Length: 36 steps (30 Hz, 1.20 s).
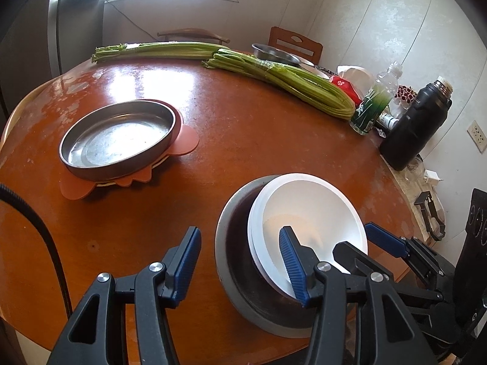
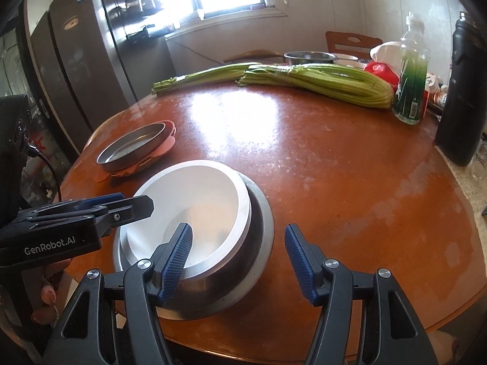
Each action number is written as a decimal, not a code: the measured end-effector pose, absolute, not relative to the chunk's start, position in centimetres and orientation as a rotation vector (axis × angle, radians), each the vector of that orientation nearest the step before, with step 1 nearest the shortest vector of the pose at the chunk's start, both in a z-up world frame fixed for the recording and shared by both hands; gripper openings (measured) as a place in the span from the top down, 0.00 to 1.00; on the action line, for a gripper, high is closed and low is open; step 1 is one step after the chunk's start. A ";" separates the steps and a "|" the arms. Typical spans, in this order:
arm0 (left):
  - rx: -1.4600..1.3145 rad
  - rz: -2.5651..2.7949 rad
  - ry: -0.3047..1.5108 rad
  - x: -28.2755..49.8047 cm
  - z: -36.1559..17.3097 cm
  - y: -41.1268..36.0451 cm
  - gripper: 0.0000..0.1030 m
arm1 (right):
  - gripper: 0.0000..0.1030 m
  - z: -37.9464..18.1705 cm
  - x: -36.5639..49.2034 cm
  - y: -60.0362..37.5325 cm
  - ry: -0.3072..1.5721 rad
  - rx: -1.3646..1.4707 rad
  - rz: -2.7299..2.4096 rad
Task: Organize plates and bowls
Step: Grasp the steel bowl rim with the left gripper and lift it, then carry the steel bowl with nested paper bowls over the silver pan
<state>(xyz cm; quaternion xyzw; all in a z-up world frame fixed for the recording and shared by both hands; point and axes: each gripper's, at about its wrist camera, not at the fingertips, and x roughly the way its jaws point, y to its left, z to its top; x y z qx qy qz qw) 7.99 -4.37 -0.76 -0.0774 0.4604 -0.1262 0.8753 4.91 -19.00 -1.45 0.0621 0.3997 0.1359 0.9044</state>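
Observation:
Near the table's front edge, a steel bowl [image 1: 234, 243] [image 2: 255, 243] holds stacked white bowls [image 1: 307, 210] [image 2: 197, 194] that sit tilted in it. My left gripper [image 1: 239, 263] [image 2: 134, 202] is open and straddles the stack's left rim: one pad is inside the top white bowl, the other outside the steel wall with a gap. My right gripper [image 2: 237, 261] [image 1: 362, 243] is open and straddles the opposite side, its left pad in the white bowl and its right pad clear of the steel. A shallow steel pan [image 1: 118, 140] [image 2: 134, 143] rests on an orange mat [image 1: 185, 143] further left.
Round wooden table [image 1: 243, 121]. Celery bundles [image 1: 289, 79] [image 2: 319, 82] lie across its far side, with another steel bowl [image 1: 274, 53] behind them. A green-labelled bottle [image 1: 374, 100] and a black flask [image 1: 417, 124] stand at the right edge. A fridge [image 2: 76, 60] is on the left.

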 end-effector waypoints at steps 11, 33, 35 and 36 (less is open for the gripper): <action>-0.164 -0.284 0.992 8.7 -2.0 -4.8 0.48 | 0.35 -2.5 5.4 -19.3 0.871 0.213 0.320; -0.202 -0.337 1.032 9.6 -3.9 -5.5 0.46 | 0.33 -3.4 5.8 -18.1 0.916 0.217 0.382; -0.219 -0.358 1.037 9.7 -4.0 -5.5 0.48 | 0.34 -3.4 5.9 -17.9 0.913 0.205 0.380; -0.217 -0.352 1.034 9.6 -3.9 -5.5 0.48 | 0.34 -3.4 5.9 -17.8 0.915 0.204 0.379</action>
